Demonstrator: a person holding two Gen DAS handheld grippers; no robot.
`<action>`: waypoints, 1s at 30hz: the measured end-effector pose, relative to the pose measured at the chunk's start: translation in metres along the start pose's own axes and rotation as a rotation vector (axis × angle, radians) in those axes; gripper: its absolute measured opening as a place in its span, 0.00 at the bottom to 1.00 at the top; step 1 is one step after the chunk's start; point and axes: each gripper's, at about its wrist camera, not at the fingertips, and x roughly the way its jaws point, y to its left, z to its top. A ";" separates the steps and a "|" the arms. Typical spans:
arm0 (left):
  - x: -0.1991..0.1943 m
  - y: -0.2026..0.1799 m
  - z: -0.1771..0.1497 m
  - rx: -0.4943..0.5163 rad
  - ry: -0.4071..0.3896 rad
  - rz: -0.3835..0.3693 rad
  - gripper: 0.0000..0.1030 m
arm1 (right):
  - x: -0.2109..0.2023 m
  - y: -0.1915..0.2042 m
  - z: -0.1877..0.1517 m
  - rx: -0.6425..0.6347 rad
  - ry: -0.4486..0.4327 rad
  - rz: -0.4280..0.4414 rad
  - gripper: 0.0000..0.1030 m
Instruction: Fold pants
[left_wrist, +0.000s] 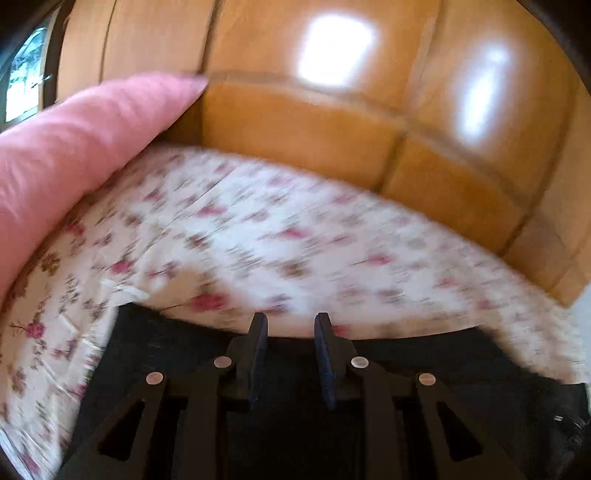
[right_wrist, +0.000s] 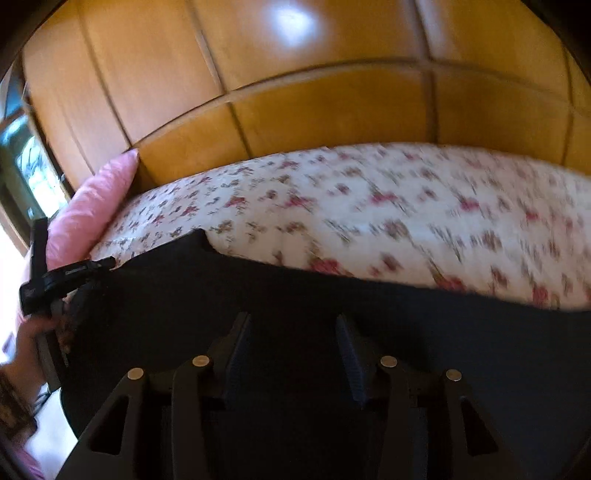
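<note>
Dark pants (right_wrist: 332, 295) under right claw (right_wrist: 293, 325), parted

Pants (right_wrist: 295, 295) on the bedsheet (right_wrist: 369, 206), pillow (right_wrist: 92, 210) at left, wooden panelling (right_wrist: 295, 110) behind.

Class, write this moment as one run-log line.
pants: flat on floral sheet | left gripper: open, empty | right gripper: open, empty

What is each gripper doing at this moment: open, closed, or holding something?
Left gripper: open, nothing between its fingers, over the dark pants.
Right gripper: open, holding nothing, above the pants.
</note>
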 end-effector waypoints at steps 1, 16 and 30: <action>-0.008 -0.013 -0.002 0.002 -0.018 -0.050 0.28 | -0.006 -0.005 0.001 0.027 -0.019 -0.002 0.47; 0.031 -0.108 -0.055 0.133 0.154 -0.248 0.41 | -0.104 -0.106 -0.031 0.148 -0.140 -0.176 0.76; 0.032 -0.093 -0.055 0.039 0.155 -0.331 0.41 | -0.224 -0.263 -0.073 0.692 -0.364 -0.410 0.80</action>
